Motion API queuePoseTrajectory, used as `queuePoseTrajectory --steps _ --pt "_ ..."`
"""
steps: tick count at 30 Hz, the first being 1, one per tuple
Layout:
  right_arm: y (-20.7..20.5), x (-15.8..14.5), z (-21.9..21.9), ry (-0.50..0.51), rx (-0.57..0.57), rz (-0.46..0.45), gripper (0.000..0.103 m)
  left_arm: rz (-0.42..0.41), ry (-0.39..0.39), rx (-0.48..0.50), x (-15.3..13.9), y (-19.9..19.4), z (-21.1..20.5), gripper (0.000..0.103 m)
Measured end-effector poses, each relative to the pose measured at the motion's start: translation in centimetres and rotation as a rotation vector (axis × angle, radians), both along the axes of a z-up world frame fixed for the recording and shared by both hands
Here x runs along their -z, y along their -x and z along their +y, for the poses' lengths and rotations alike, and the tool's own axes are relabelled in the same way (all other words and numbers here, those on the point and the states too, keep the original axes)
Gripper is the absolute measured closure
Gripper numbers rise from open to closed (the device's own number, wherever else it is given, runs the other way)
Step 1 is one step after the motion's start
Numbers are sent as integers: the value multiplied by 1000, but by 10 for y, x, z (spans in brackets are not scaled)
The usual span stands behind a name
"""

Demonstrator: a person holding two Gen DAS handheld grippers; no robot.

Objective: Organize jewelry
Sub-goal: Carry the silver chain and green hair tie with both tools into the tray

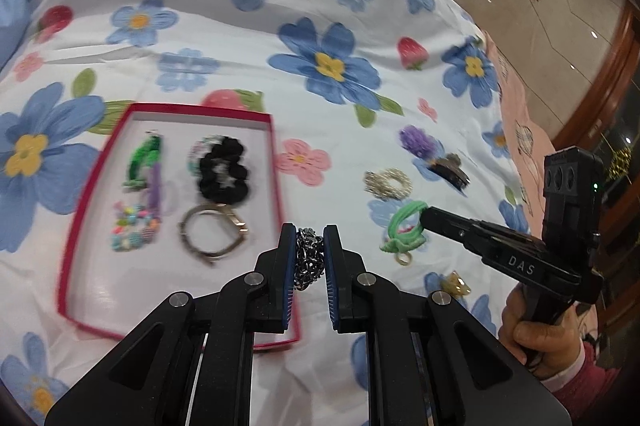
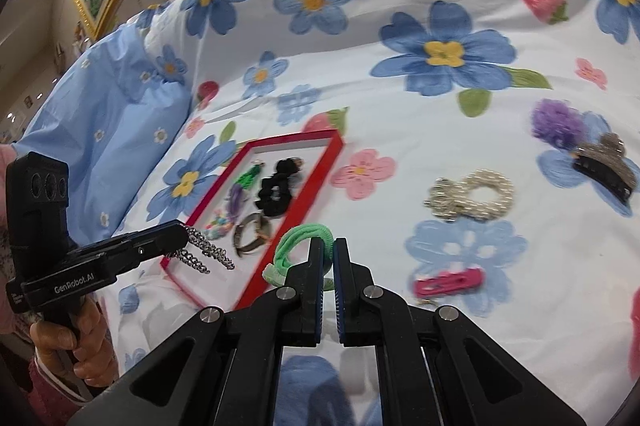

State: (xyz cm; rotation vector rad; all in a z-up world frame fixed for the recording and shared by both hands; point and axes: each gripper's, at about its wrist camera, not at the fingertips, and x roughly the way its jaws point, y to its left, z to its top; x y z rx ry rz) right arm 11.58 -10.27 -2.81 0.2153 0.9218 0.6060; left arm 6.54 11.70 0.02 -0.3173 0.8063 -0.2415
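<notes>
My left gripper [image 1: 310,238] is shut on a bunched silver chain [image 1: 308,260] and hangs over the near right corner of the red-rimmed tray [image 1: 276,162]. In the right wrist view the chain [image 2: 208,252] dangles from the left gripper [image 2: 182,236] above the tray [image 2: 292,140]. My right gripper [image 2: 328,246] is shut on a green hair tie [image 2: 300,236], lifted off the bedspread just right of the tray. The tray holds a black scrunchie [image 1: 222,170], a metal bangle [image 1: 212,232], a beaded bracelet [image 1: 134,228] and green and purple ties [image 1: 146,158].
On the flowered bedspread to the right lie a pearl scrunchie [image 2: 476,200], a pink clip [image 2: 448,284], a purple pom-pom [image 2: 556,124] and a dark claw clip [image 2: 604,166]. A gold ring [image 1: 403,258] and a yellow clip [image 1: 456,284] lie nearer. A blue pillow [image 2: 112,106] sits left.
</notes>
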Motion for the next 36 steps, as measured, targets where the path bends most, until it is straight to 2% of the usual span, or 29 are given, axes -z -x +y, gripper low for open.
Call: queuePoseTrajectory --steps 11,22,29,36 --pt "4 1 60 -3 -110 2 99 5 10 -102 6 11 52 91" --pt "2 13 109 12 -196 36 99 26 29 -164 21 10 83 91" --pt "-2 37 139 67 -242 77 99 56 16 -181 42 -3 94 91" --pt "-10 61 152 124 -243 119 99 97 4 -194 66 -20 104 91"
